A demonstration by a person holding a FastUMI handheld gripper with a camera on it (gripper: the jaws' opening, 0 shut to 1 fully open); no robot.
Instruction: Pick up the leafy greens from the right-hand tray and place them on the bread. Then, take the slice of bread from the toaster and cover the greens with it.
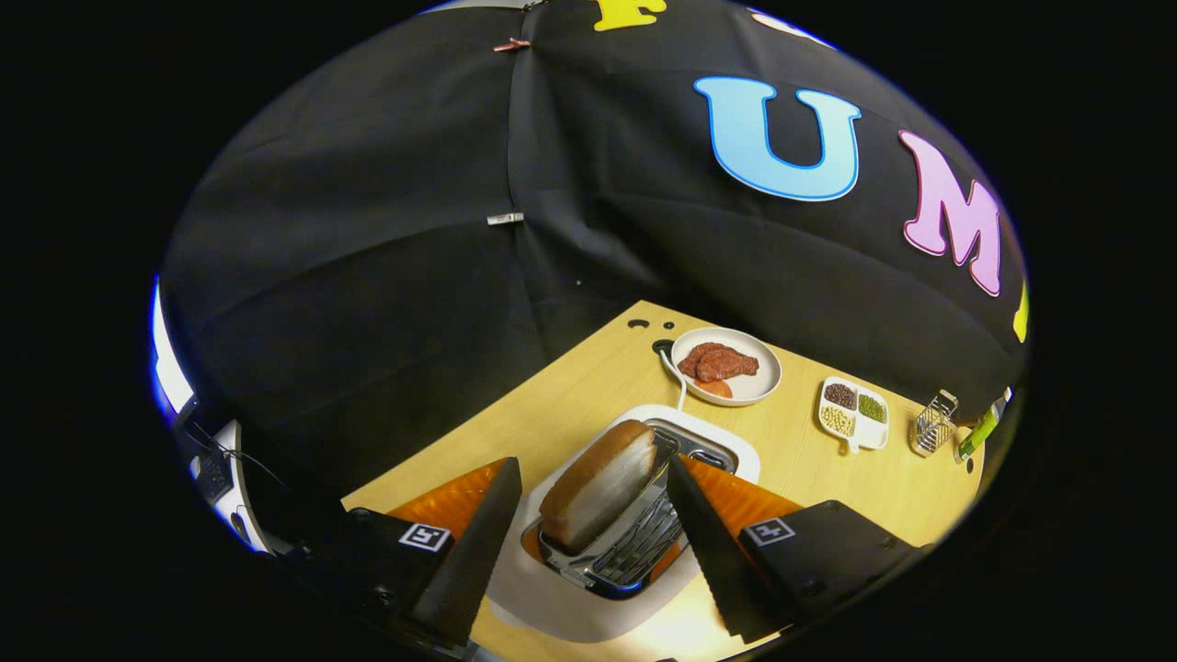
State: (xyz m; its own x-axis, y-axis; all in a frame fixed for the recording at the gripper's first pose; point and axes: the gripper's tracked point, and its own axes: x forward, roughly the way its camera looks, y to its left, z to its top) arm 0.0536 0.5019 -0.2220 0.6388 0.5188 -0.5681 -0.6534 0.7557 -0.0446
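- Beneath the tongs point(588, 524) and stretching well beyond them: wooden desk point(588, 386), backed by black cloth wall.
- Directly under the fingers: white toaster point(736, 450) with metal slots, lying between both fingers.
- Standing up out of the toaster's slot, between the fingers: slice of bread point(598, 483), brown crust on top, pale face turned toward the right finger.
- Spread wide, one finger on each side of the bread, neither pressing on it: tongs gripping nothing.
- Beyond the toaster, just past the fingertips: round white plate point(768, 386) carrying reddish-brown meat point(717, 361) and a red slice, perhaps tomato.
- Beyond the right finger, near the plate: small white divided dish point(855, 411) with dark, green and pale grains in separate compartments.
- Farther out past that dish: small wire rack point(933, 421), with a green object just beside it, too small to identify.
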